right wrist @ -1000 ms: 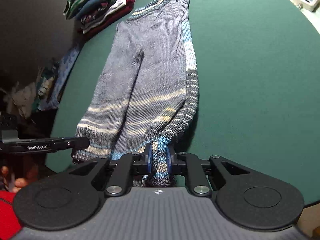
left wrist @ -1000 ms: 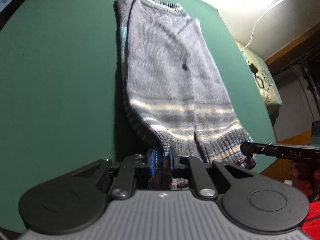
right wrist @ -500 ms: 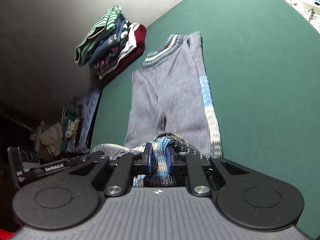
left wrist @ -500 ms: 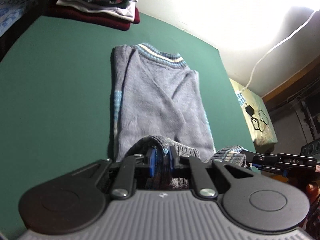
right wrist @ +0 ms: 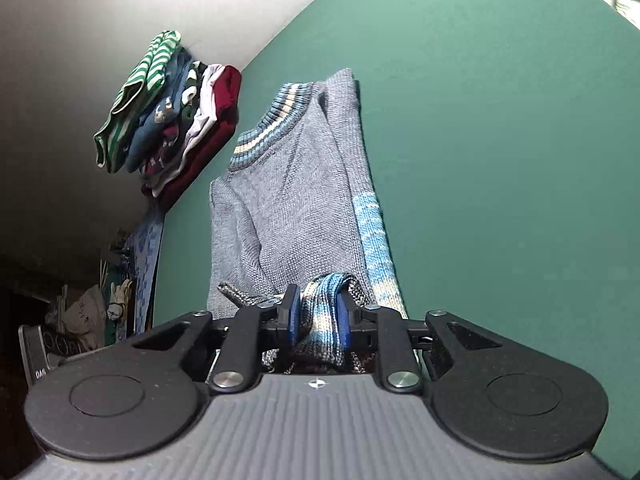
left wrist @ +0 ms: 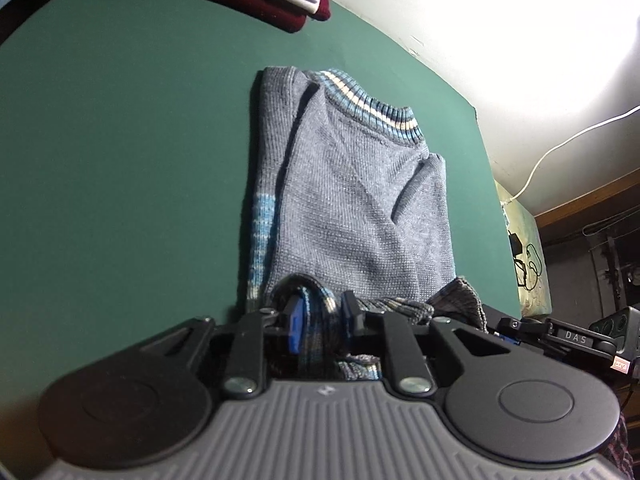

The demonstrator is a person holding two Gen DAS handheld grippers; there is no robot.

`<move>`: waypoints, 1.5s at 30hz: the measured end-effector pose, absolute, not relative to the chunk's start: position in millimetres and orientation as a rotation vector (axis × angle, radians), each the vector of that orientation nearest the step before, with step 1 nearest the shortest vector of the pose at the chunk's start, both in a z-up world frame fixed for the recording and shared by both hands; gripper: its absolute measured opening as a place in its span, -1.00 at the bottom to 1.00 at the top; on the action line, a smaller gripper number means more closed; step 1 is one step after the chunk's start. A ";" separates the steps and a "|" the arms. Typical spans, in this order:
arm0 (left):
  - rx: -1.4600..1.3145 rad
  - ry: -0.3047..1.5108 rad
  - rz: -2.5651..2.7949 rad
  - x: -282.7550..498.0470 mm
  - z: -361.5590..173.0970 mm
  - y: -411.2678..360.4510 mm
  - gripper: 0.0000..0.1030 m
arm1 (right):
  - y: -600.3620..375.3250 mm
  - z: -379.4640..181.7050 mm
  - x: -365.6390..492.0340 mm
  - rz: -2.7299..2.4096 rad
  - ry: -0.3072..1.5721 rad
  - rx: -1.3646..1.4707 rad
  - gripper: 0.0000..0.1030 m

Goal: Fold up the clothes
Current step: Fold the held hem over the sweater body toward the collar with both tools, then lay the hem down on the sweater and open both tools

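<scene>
Opening both sets of fingers around the sweater hem, we read "DAS" on the right gripper; the left gripper has hem between its pads too.

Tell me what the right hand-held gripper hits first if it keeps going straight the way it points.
Likely the sweater itself. The right hand-held gripper, jaws opening around the striped hem, points down at the grey body lying on the green table; depth is unclear.
</scene>
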State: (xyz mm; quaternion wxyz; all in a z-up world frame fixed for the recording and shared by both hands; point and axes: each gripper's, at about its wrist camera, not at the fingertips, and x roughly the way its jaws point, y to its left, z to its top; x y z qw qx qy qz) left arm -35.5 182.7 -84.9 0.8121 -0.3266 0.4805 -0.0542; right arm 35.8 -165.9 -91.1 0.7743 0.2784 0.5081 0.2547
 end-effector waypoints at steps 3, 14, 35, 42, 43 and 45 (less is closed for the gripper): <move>-0.664 1.004 -0.130 -38.0 -74.8 187.3 -0.32 | -163.5 -73.1 31.8 0.580 1.014 0.512 -0.27; -0.185 0.864 -0.249 -100.2 -18.1 147.2 -0.03 | -138.6 -21.7 -29.2 0.695 0.827 0.000 -0.33; -0.128 0.868 -0.139 -18.6 -91.2 117.4 0.21 | -104.9 -78.6 30.7 0.628 0.821 0.044 -0.24; -0.137 0.800 -0.108 -38.6 -76.2 117.9 -0.65 | -111.1 -64.0 21.0 0.652 0.766 0.061 -0.76; -0.159 0.789 -0.096 -40.5 -71.6 123.9 -0.65 | -115.4 -60.0 21.9 0.643 0.747 0.088 -0.76; -0.196 0.758 -0.066 -43.5 -63.0 135.8 -0.65 | -123.0 -54.2 25.4 0.621 0.705 0.138 -0.76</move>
